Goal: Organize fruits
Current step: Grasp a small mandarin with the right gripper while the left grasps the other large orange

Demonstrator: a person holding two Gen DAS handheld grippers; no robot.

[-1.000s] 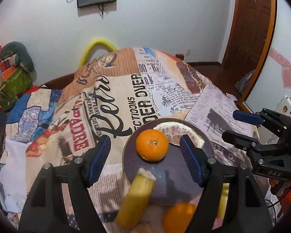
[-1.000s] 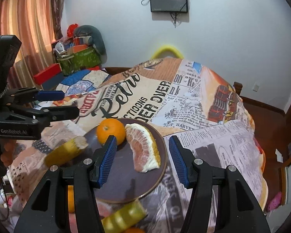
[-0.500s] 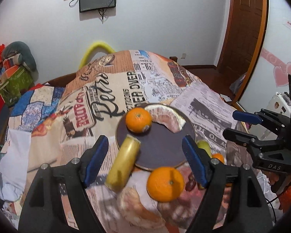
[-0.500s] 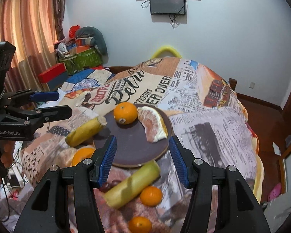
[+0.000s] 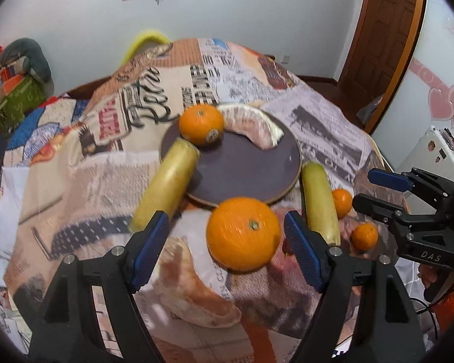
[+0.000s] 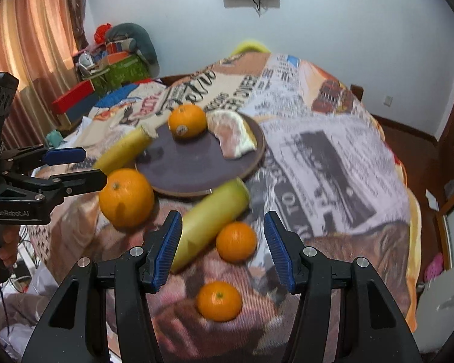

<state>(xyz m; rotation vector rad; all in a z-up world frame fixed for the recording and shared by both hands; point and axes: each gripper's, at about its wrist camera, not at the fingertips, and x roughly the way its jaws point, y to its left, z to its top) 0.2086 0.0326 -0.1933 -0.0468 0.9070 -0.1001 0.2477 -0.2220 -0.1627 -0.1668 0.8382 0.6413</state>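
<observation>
newsprint-patterned cloth [image 5: 257, 96] covers the table in front of you, with a white wall behind it and a wooden door [image 5: 384, 30] off to the right. the fruits you are sorting sit on and around a dark round plate [image 5: 245, 169] near the middle of the cloth. on the plate's far side an orange [image 5: 201, 124] touches a peeled pomelo wedge [image 5: 254, 125]. a banana [image 5: 166, 187] leans its end on the plate's left rim, and a second banana [image 5: 319, 199] lies just off the right rim. a large orange [image 5: 243, 234] sits on the cloth against the plate's near edge.

your left gripper [image 5: 227, 252] hangs above that large orange, blue pads spread wide and clear of it on both sides, nothing gripped. a second pomelo piece [image 5: 193, 290] lies on the cloth under its left finger.

from the right wrist view, your right gripper [image 6: 222, 249] has its fingers parted with nothing pressed between them; the second banana's near end and a small orange [image 6: 236, 241] show in the gap, and you cannot tell how far above them the pads are. another small orange [image 6: 219, 301] lies nearer you. a hand [image 6: 7, 248] grips the left tool's handle at the left edge. curtains [image 6: 30, 30] and stacked boxes [image 6: 118, 66] fill the far left corner.
</observation>
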